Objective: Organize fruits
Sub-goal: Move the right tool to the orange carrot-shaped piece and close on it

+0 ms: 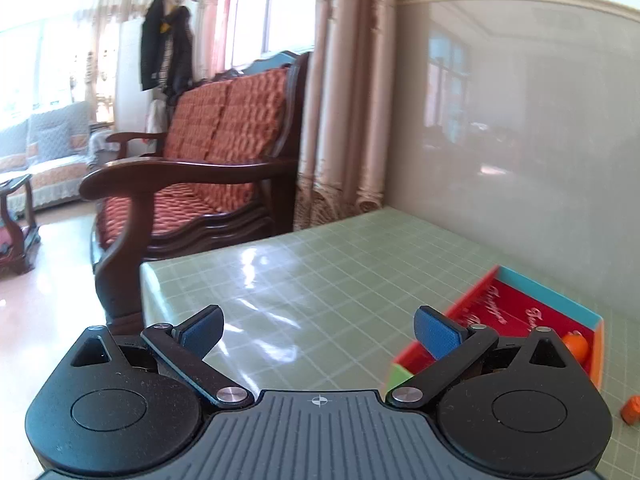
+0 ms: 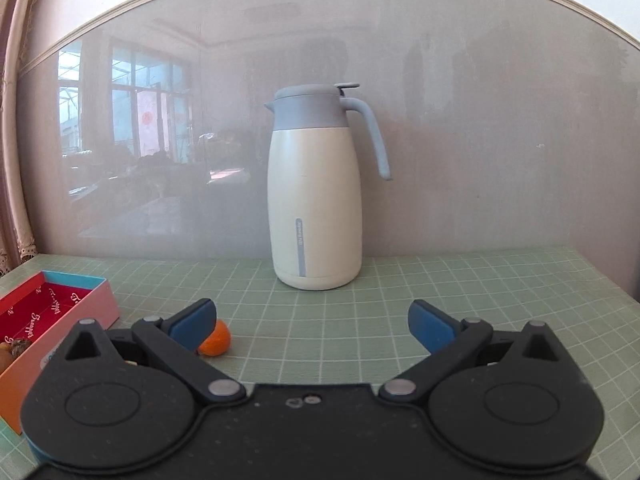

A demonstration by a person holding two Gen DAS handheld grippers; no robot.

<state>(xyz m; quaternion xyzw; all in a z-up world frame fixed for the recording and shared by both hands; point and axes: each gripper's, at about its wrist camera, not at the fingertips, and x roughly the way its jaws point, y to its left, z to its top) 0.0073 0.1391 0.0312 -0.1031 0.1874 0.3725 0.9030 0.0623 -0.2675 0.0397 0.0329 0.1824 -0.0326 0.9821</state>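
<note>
My left fingers [image 1: 318, 334] and right fingers [image 2: 312, 326] both spread wide, empty, above the tabletop [image 2: 360, 320]; orange [image 2: 216, 340] beside the box [image 2: 92, 300].

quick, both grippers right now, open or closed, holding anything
left gripper: open, nothing between its fingers.
right gripper: open, holding nothing; the orange lies on the table beside its left finger.

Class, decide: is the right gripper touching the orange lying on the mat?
Cannot tell. In the right wrist view the open right gripper has its left pad overlapping the orange, hiding any gap or contact.
</note>
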